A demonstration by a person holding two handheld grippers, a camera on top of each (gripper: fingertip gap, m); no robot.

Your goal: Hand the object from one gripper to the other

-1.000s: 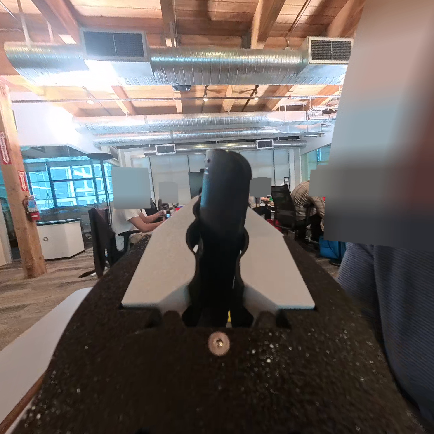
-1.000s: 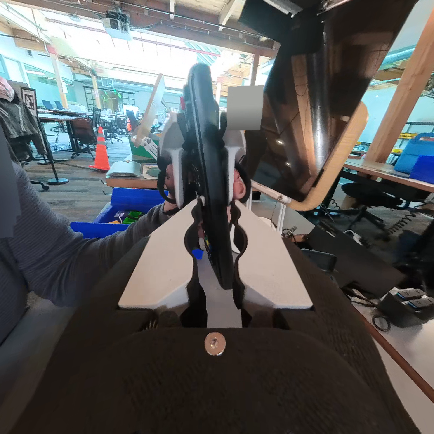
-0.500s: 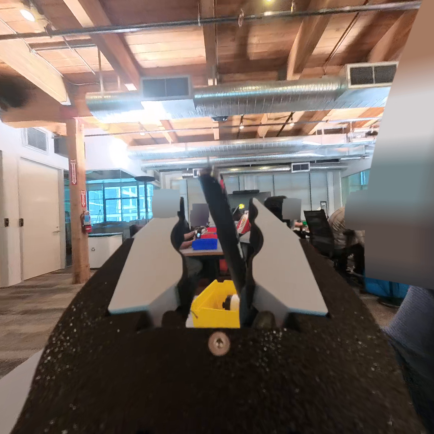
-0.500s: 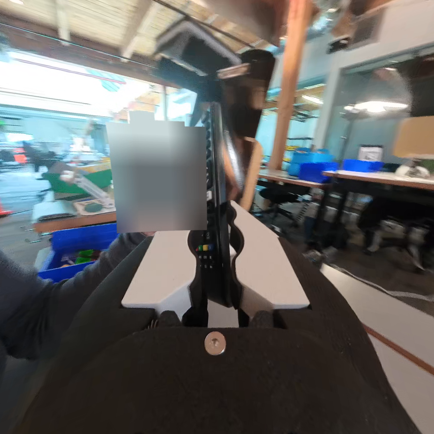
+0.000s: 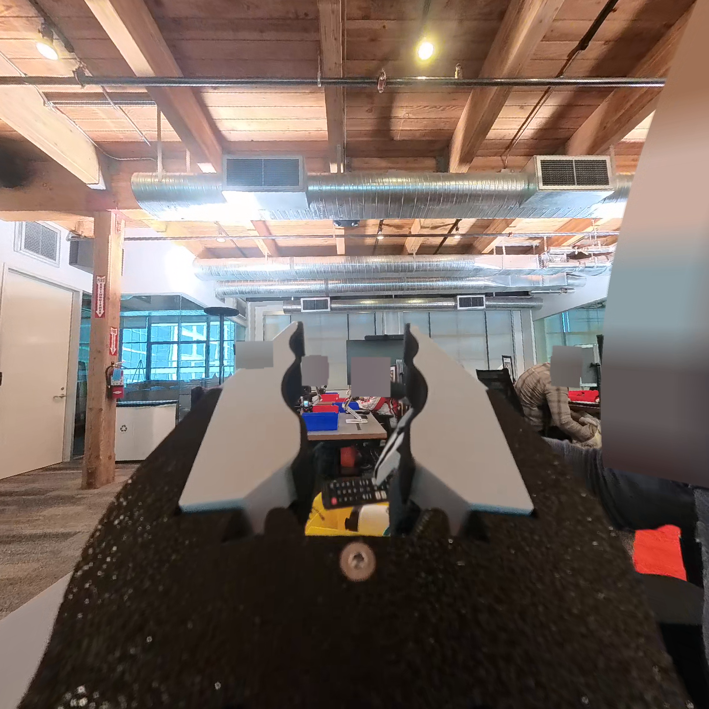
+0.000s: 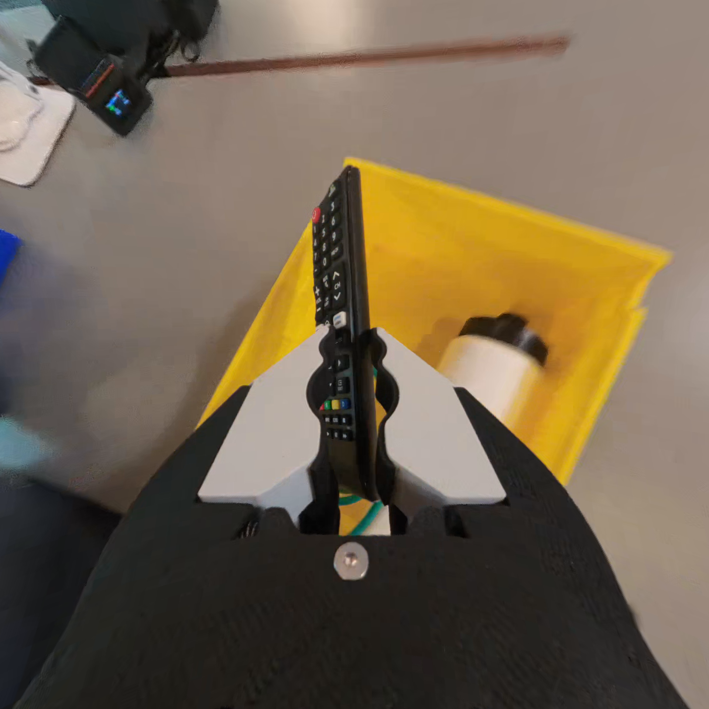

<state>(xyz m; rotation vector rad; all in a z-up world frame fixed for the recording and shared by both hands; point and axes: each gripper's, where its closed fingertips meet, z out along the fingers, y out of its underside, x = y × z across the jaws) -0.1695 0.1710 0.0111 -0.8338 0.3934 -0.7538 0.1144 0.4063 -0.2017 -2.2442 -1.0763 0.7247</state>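
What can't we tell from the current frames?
- Remote lower end: right wrist view, hidden between the right gripper fingers.
- Yellow bin near side: same view, covered by the gripper body.
- White bottle in the bin: motion-blurred.
- Left gripper: open; left wrist view, remote shows only small below.

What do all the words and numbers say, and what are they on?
I don't copy writing out, but here is where it stands:
remote control, clamped in the right gripper: white numbers and marks on its buttons, sharp enough to read.
Two red signs on the wooden post: white letters.
black device on the table: a small lit screen, too blurred to read.
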